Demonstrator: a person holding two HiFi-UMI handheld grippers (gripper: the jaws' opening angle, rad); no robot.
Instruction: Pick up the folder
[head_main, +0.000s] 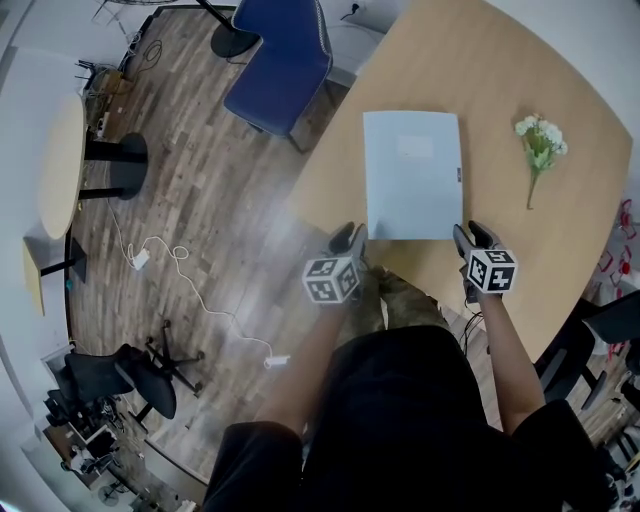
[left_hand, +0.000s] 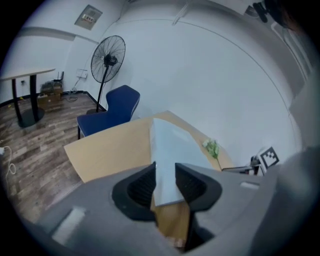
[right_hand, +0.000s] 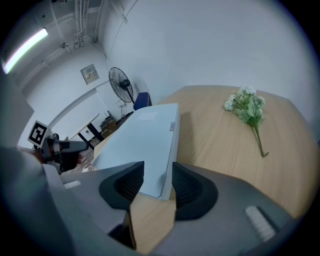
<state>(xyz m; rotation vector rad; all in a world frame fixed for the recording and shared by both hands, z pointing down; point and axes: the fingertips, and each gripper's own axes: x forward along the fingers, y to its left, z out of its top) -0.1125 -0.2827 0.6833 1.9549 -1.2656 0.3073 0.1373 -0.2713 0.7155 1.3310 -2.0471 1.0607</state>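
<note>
A pale blue folder (head_main: 412, 175) lies flat on the round wooden table (head_main: 500, 80), its short edge toward me. My left gripper (head_main: 350, 238) sits at the folder's near left corner and my right gripper (head_main: 468, 238) at its near right corner. In the left gripper view the folder (left_hand: 172, 145) shows through the gap of the left gripper (left_hand: 165, 175), whose jaws stand apart and do not press on it. In the right gripper view the folder's near corner (right_hand: 140, 140) lies just beyond the right gripper (right_hand: 157, 177), also parted with nothing clamped.
A sprig of white flowers (head_main: 541, 145) lies on the table to the right of the folder. A blue chair (head_main: 280, 60) stands at the table's far left edge. On the floor to the left are a small round table (head_main: 60, 165), a black office chair (head_main: 130, 375) and a white cable (head_main: 190, 285).
</note>
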